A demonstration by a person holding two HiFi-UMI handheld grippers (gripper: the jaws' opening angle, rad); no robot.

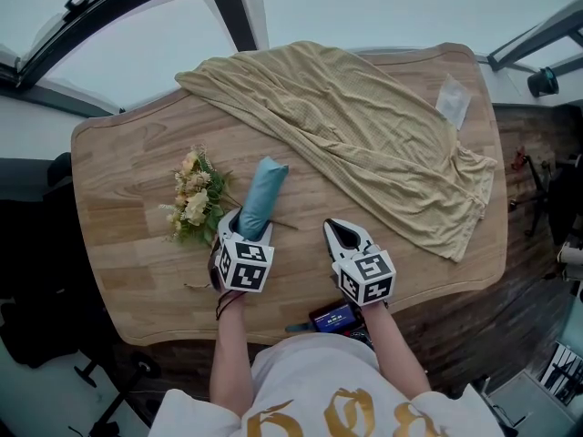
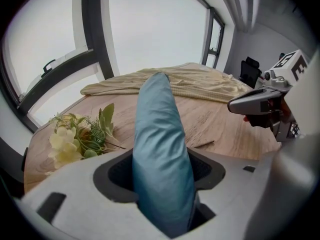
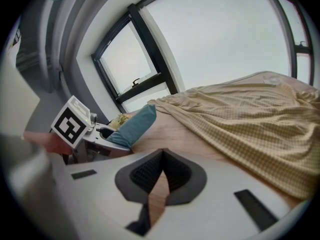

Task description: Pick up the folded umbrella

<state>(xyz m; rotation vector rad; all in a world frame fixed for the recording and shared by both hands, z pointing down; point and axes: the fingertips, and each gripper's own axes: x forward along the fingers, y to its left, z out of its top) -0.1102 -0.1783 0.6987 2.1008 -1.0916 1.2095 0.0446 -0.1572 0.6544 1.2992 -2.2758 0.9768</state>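
Observation:
The folded umbrella (image 1: pixel 262 189), in a teal cover, lies on the wooden table (image 1: pixel 118 244) and points away from me. My left gripper (image 1: pixel 244 224) comes down steeply over its near end, so the umbrella (image 2: pixel 160 134) runs up between the jaws. The jaws stand wide around it, and a dark gap shows on its right side. My right gripper (image 1: pixel 338 229) hovers to the right of the umbrella, apart from it, and is shut with nothing in it (image 3: pixel 161 156). From that side the umbrella (image 3: pixel 134 126) shows beside the left gripper's marker cube.
A bunch of yellow artificial flowers (image 1: pixel 193 198) lies just left of the umbrella. A large tan cloth (image 1: pixel 364 135) covers the far and right part of the table, with a clear plastic packet (image 1: pixel 453 101) by its edge. A phone (image 1: pixel 332 317) sits at the near edge.

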